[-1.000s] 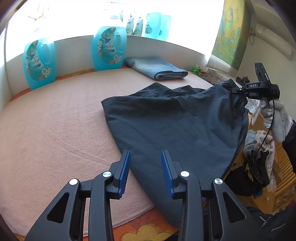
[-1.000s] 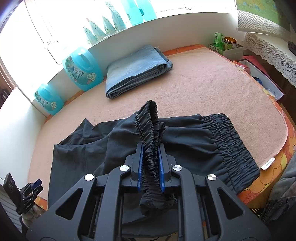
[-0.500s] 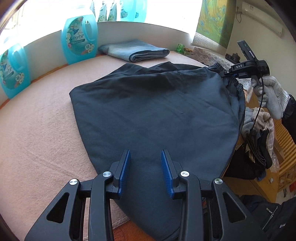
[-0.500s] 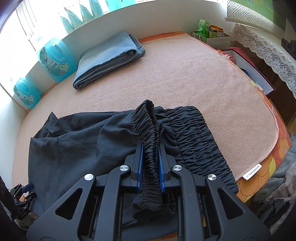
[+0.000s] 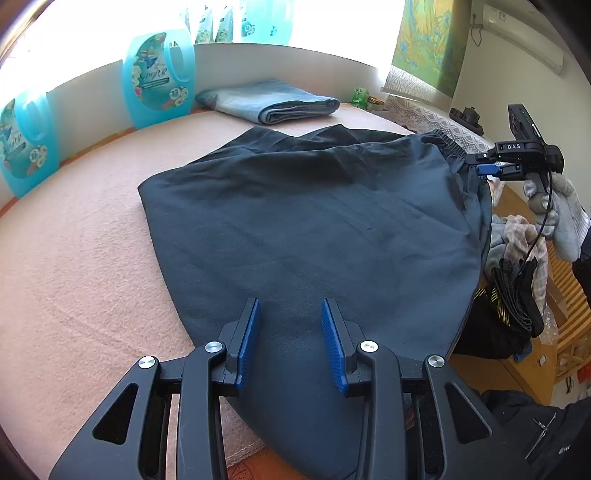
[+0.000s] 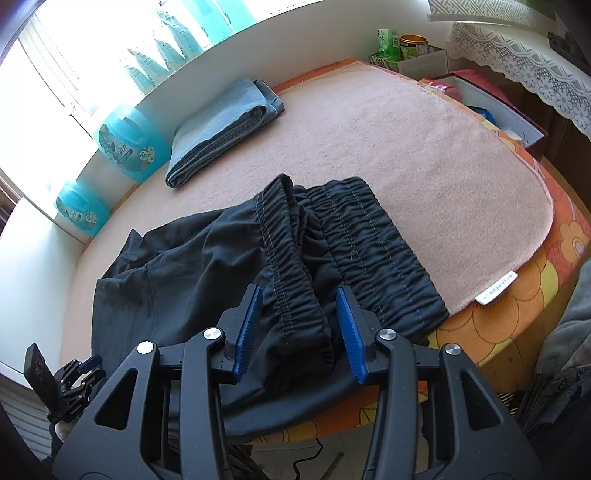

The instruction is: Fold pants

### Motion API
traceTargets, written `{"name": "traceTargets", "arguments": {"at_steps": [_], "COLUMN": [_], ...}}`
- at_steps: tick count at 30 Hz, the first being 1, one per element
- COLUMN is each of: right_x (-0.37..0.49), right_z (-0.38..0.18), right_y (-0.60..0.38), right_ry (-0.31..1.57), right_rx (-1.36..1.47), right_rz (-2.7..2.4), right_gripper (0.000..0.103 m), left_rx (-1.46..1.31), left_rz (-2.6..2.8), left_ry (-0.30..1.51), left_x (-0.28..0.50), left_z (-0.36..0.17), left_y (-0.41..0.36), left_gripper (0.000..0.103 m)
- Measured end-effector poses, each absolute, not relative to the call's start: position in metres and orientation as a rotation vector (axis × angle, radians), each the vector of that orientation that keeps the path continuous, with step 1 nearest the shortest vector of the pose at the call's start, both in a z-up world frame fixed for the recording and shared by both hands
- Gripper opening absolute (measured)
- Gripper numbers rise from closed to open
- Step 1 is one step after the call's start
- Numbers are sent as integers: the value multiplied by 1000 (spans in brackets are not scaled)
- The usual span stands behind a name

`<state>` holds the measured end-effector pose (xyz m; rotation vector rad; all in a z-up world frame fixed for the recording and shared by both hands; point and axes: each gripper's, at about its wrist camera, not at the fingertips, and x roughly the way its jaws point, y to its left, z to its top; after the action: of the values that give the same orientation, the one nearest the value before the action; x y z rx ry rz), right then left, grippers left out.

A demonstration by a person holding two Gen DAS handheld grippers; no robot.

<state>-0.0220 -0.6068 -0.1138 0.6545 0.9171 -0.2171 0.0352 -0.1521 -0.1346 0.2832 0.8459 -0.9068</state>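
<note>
window (image 5: 332,22): bright daylight | wall (image 5: 491,66): pale, air conditioner (image 5: 524,44) | hanging picture (image 5: 432,40) | lace cloth (image 6: 517,62) | tabletop (image 6: 424,155): pink blanket

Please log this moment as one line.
pants: flat on table | right tool: just opened, waistband between, unpinched | left tool: open

Right tool (image 6: 299,325) just opening, pants (image 6: 295,266) waistband between, unpinched.

Our left tongs (image 5: 290,341) hang tilted downward, jaws apart and pressing nothing. Our right tongs (image 6: 300,326) have just been opening, jaws parted around the waistband, gloved hand (image 5: 557,216) gripping the handle.
</note>
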Motion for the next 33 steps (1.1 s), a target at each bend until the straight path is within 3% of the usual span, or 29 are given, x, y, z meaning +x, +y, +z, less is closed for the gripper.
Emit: {"name": "traceTargets", "arguments": {"at_steps": [18, 22, 24, 30, 32, 33], "right_x": [-32, -32, -35, -29, -28, -30], "right_z": [-140, -137, -127, -102, -102, -97], "right_y": [-591, -584, -585, -575, -571, -570], "right_ry": [925, 911, 900, 994, 1035, 1019], "right_rx": [714, 659, 621, 373, 329, 310], "right_rz": [-234, -272, -293, -394, -395, -418], "right_gripper": [42, 28, 5, 4, 5, 11], "left_rx": [285, 281, 281, 292, 285, 281], "left_rz": [-912, -913, -915, -920, -915, -912], "left_ry": [845, 845, 847, 849, 851, 852], "left_x": [34, 34, 34, 34, 35, 35], "left_z": [-134, -134, -133, -133, -132, -131], "left_y": [-152, -152, -152, -153, -151, -150], "left_gripper": [32, 32, 32, 32, 32, 32]}}
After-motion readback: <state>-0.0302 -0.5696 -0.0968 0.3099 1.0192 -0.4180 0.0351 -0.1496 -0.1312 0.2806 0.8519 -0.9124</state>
